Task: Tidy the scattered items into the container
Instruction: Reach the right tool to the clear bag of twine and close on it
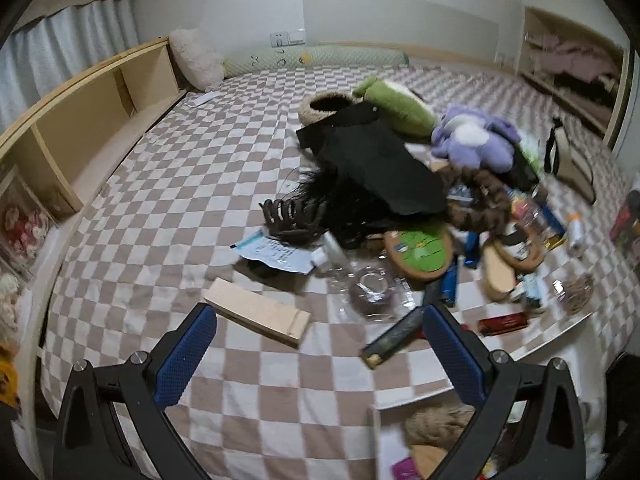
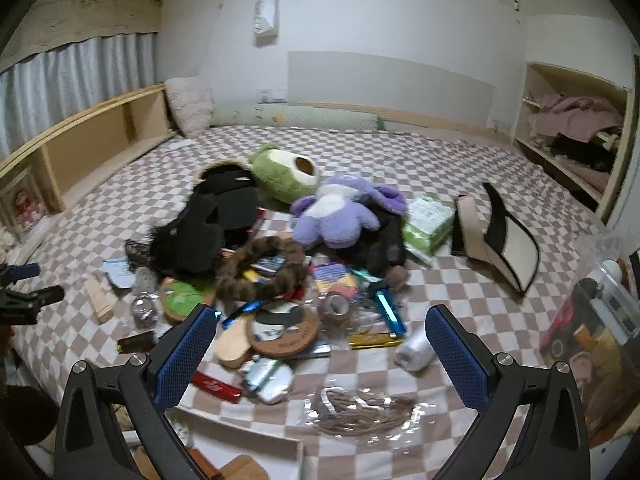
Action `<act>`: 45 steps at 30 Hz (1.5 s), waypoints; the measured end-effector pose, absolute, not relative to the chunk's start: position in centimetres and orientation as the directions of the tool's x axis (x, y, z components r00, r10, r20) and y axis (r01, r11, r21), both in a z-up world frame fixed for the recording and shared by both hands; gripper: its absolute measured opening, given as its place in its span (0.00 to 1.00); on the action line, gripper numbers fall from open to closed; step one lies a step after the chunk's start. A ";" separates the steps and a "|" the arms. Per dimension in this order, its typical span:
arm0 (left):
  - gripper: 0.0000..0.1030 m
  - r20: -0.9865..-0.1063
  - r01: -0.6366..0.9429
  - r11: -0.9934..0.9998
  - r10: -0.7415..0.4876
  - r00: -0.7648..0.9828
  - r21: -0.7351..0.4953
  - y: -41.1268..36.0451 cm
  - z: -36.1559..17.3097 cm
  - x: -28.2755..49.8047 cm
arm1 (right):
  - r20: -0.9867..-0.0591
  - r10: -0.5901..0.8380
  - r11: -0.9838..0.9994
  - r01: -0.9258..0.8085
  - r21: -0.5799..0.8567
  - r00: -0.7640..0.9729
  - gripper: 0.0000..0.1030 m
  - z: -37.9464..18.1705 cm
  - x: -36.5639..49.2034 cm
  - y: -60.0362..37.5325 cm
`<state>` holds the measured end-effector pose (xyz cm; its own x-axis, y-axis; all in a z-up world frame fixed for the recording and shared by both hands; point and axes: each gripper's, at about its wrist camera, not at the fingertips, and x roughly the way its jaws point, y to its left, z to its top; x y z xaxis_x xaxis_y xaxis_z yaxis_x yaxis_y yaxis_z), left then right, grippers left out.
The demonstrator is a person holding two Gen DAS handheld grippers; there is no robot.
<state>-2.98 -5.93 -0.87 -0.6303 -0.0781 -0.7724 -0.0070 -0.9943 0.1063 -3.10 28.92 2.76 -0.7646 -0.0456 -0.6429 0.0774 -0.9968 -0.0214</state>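
Note:
A heap of items lies on the checkered bed: a purple plush, a green plush, black clothing, a brown braid, a wooden block, a dark slim box, a white roll and a bag of twine. My left gripper is open and empty above the near bed, between the wooden block and the dark box. My right gripper is open and empty above the small items. A white container sits below the bed edge.
A wooden shelf runs along the left side and an open cupboard stands at the right. A clear bin with boxes is at the right. A beige and black bag lies on the bed. The left gripper also shows in the right wrist view.

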 end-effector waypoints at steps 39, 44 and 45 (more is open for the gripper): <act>0.86 -0.940 -0.335 -0.942 0.141 -0.310 -0.031 -1.7 -11.4 -9.4 | -0.766 -0.532 -0.598 -0.481 0.642 -0.361 0.50 -15.6 -6.2 39.4; 0.86 -0.951 -0.372 -0.928 0.142 -0.275 -0.031 -0.8 -12.7 -9.5 | -0.773 -0.488 -0.581 -0.510 0.634 -0.406 0.42 -15.5 -7.6 40.2; 0.86 -0.952 -0.381 -0.924 0.140 -0.271 -0.027 -0.6 -12.9 -9.6 | -0.772 -0.481 -0.578 -0.512 0.636 -0.416 0.41 -15.4 -7.8 40.4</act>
<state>-9.55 -0.63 -12.89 -0.2713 0.1398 -0.9523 -0.3814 -0.9240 -0.0270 -7.82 40.37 -15.41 -0.4159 -0.4807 -0.7720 -0.5118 -0.5779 0.6356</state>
